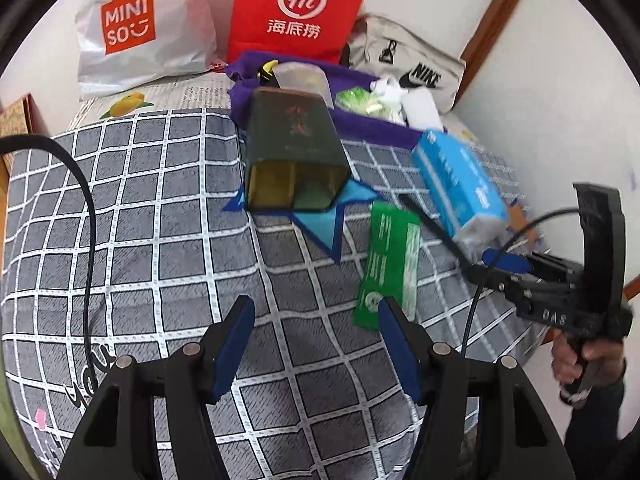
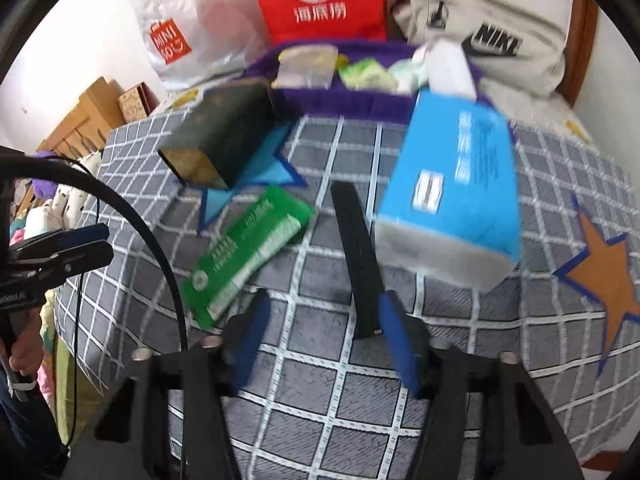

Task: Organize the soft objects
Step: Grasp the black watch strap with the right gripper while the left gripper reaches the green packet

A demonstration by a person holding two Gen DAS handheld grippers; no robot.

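Observation:
A blue tissue pack [image 1: 460, 184] [image 2: 452, 192] lies on the grey checked bedspread [image 1: 160, 240] [image 2: 320, 380], a green flat packet [image 1: 388, 264] [image 2: 244, 252] beside it. A purple cloth tray [image 1: 360, 120] [image 2: 340, 96] at the back holds soft packets. My left gripper [image 1: 316, 336] is open and empty, hovering over the bedspread just left of the green packet. My right gripper [image 2: 324, 332] is open and empty, below the tissue pack; it also shows in the left wrist view [image 1: 560, 280]. The left gripper shows at the left edge of the right wrist view [image 2: 64, 248].
A dark green tin [image 1: 292, 152] [image 2: 216, 136] lies on its side. A black flat stick [image 2: 360, 264] lies by the tissue pack. A MINISO bag [image 1: 136, 28], a red bag [image 1: 296, 8] and a Nike bag [image 1: 408, 64] stand against the wall. Wooden furniture [image 2: 88, 116] is at left.

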